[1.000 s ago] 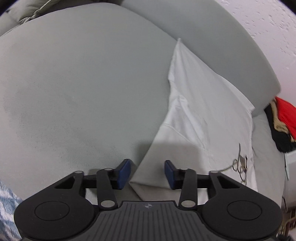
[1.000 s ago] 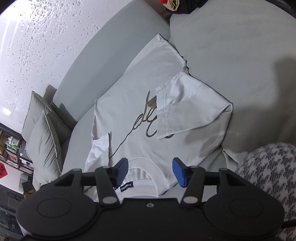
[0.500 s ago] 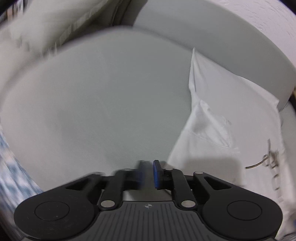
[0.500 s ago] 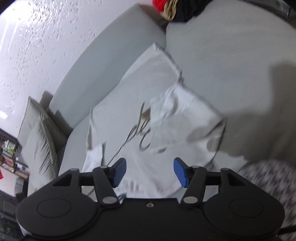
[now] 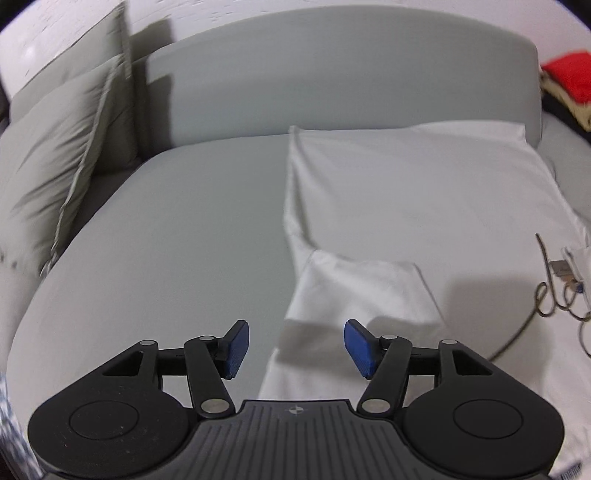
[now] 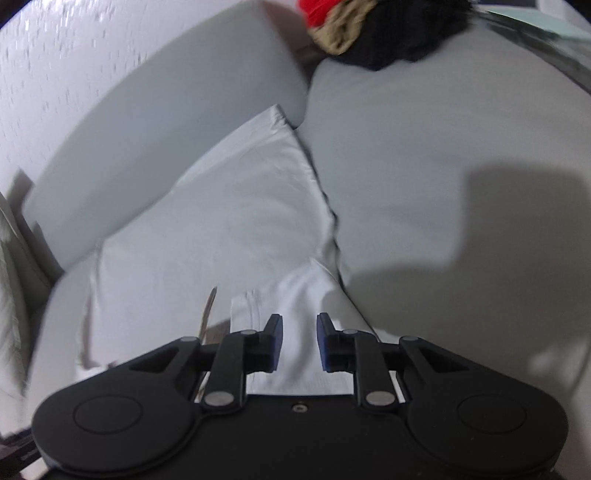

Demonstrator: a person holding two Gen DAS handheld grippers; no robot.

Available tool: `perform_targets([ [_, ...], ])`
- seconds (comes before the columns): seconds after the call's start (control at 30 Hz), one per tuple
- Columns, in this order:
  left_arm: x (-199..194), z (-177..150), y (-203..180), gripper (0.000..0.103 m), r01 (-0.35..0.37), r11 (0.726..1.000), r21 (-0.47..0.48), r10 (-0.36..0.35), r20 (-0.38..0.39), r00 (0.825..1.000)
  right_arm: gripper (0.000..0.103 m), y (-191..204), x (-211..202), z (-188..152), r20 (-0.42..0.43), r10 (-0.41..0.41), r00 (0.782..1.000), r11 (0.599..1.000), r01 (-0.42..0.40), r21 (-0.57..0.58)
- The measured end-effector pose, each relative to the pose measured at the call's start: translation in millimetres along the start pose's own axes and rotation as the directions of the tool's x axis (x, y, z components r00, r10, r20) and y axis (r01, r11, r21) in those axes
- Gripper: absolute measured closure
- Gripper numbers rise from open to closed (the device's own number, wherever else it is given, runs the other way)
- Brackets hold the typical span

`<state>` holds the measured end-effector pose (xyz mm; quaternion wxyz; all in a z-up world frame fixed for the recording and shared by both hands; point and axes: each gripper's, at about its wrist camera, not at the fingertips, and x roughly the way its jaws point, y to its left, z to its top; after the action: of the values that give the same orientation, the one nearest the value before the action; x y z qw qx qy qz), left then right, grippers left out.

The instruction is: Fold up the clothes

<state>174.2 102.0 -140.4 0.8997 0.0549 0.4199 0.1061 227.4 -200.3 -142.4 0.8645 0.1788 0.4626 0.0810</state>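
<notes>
One white T-shirt (image 5: 424, 192) on one grey sofa (image 5: 177, 229), left gripper (image 5: 293, 349) wide apart, right gripper (image 6: 300, 341) narrowly apart, both empty

The right wrist view is smeared with motion blur, so the red and black clothes pile (image 6: 354, 33) at its top edge is a cropped smudge. The shirt (image 6: 236, 236) runs under the right gripper (image 6: 300, 341) (collar hidden). In the left view, the shirt's script print (image 5: 554, 291) is cut off at the right edge.
</notes>
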Motion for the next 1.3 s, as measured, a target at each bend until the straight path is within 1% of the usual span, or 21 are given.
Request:
perform_targets([
  [0.07,15,0,-6,0.044,-0.010,1.000,0.026,0.011,-0.040,0.999,0.080,0,23,3,-0.037,-0.016,0.999,1.000,0.016,-0.009],
  [0.1,22,0,-9,0.044,-0.014,0.999,0.038,0.016,-0.065,0.998,0.082,-2,32,2,-0.053,-0.028,0.998,1.000,0.028,-0.010],
  [0.13,27,-3,-7,0.043,-0.016,1.000,0.023,0.018,-0.089,0.996,0.083,-5,34,-2,-0.059,-0.040,0.997,0.999,0.039,-0.010],
  [0.2,22,-9,5,0.039,-0.004,0.999,-0.046,-0.002,-0.115,0.993,0.082,-7,23,-13,-0.055,-0.062,0.997,0.998,0.060,-0.030],
  [0.27,11,-18,16,0.037,0.016,0.996,-0.091,-0.028,-0.135,0.990,0.082,-10,2,-31,-0.070,-0.087,0.994,0.994,0.081,-0.074],
  [0.3,2,-24,19,0.037,0.028,0.995,-0.097,-0.041,-0.139,0.989,0.081,-12,-10,-40,-0.080,-0.079,0.994,0.994,0.073,-0.081],
  [0.37,-15,-37,17,0.037,0.038,0.997,-0.072,-0.048,-0.147,0.988,0.077,-16,-32,-56,-0.115,-0.081,0.990,0.993,0.071,-0.095],
  [0.4,-24,-44,13,0.036,0.034,0.998,-0.050,-0.040,-0.142,0.989,0.076,-18,-42,-65,-0.129,-0.082,0.988,0.993,0.069,-0.101],
  [0.47,-40,-53,3,0.036,0.001,1.000,0.005,0.000,-0.129,0.992,0.074,-19,-59,-78,-0.152,-0.085,0.985,0.992,0.069,-0.106],
  [0.5,-46,-56,-2,0.035,-0.014,1.000,0.024,0.017,-0.124,0.992,0.070,-18,-67,-83,-0.151,-0.088,0.985,0.992,0.073,-0.102],
  [0.53,-53,-58,-7,0.034,-0.022,0.999,0.031,0.025,-0.121,0.992,0.068,-16,-74,-87,-0.148,-0.085,0.985,0.993,0.071,-0.097],
  [0.6,-64,-59,-12,0.032,-0.007,1.000,0.031,0.011,-0.111,0.994,0.061,-8,-86,-94,-0.130,-0.050,0.990,0.995,0.038,-0.093],
  [0.7,-81,-60,-20,0.028,0.022,0.999,0.027,-0.019,-0.094,0.995,0.055,5,-97,-106,-0.119,0.007,0.993,0.995,-0.018,-0.097],
  [0.77,-89,-59,-24,0.027,0.021,0.999,0.038,-0.018,-0.082,0.996,0.052,11,-101,-114,-0.122,0.036,0.992,0.995,-0.047,-0.089],
  [0.9,-99,-60,-30,0.025,0.015,0.998,0.058,-0.012,-0.066,0.998,0.051,12,-109,-127,-0.136,0.045,0.990,0.995,-0.056,-0.078],
  [1.03,-104,-62,-34,0.024,0.024,0.998,0.060,-0.020,-0.064,0.998,0.050,6,-113,-126,-0.131,0.055,0.990,0.997,-0.062,-0.050],
  [1.2,-108,-65,-38,0.022,0.040,0.998,0.057,-0.036,-0.064,0.997,0.044,7,-114,-127,-0.125,0.072,0.989,0.996,-0.079,-0.049],
  [1.3,-111,-67,-40,0.021,0.049,0.997,0.055,-0.046,-0.064,0.997,0.043,5,-117,-129,-0.116,0.088,0.989,0.995,-0.094,-0.043],
])
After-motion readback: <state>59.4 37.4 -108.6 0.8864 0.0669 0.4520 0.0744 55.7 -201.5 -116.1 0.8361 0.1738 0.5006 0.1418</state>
